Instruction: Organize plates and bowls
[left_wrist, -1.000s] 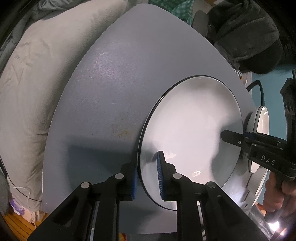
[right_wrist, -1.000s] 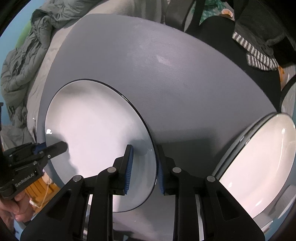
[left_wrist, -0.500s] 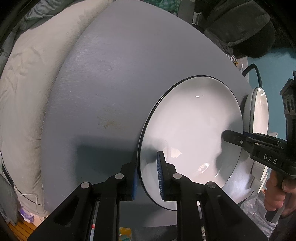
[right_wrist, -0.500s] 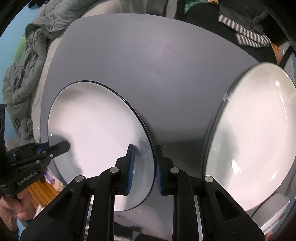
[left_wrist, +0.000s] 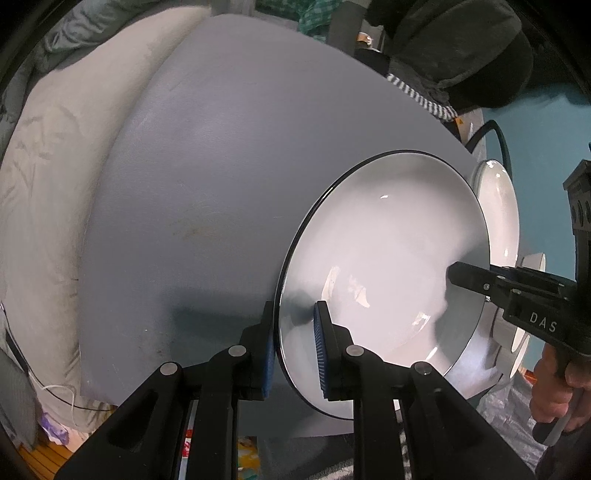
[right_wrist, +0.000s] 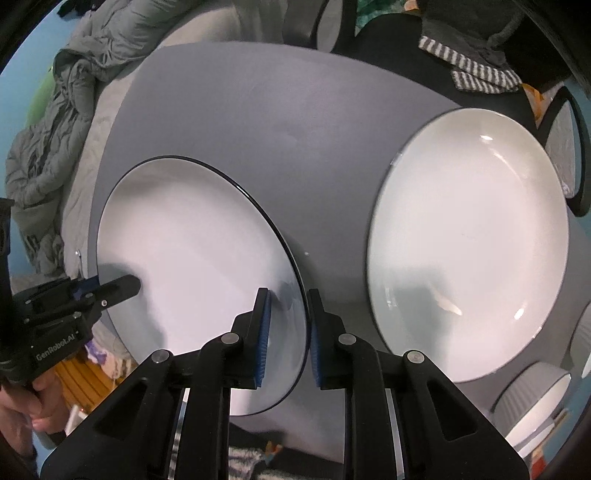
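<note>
Both grippers pinch one white plate by its rim: the left gripper (left_wrist: 293, 347) on its left edge, the right gripper (right_wrist: 286, 332) on its right. The plate (right_wrist: 192, 266) hangs tilted over the grey tabletop (right_wrist: 258, 122). To the right, a second plate (right_wrist: 469, 236) and a bowl (right_wrist: 535, 402) wait, so sorting looks barely begun.

A grey round table (left_wrist: 207, 177) fills most of both views, with a faint brownish stain (left_wrist: 201, 232) on its top. A pale cushion (left_wrist: 55, 192) lies along its left side, and a crumpled grey-green blanket (right_wrist: 55, 122) is bunched beyond that edge. At the far side sits dark clothing (left_wrist: 461, 48) with a black-and-white striped cloth (right_wrist: 476, 74). A black cable (left_wrist: 496, 138) curves near the right edge.
</note>
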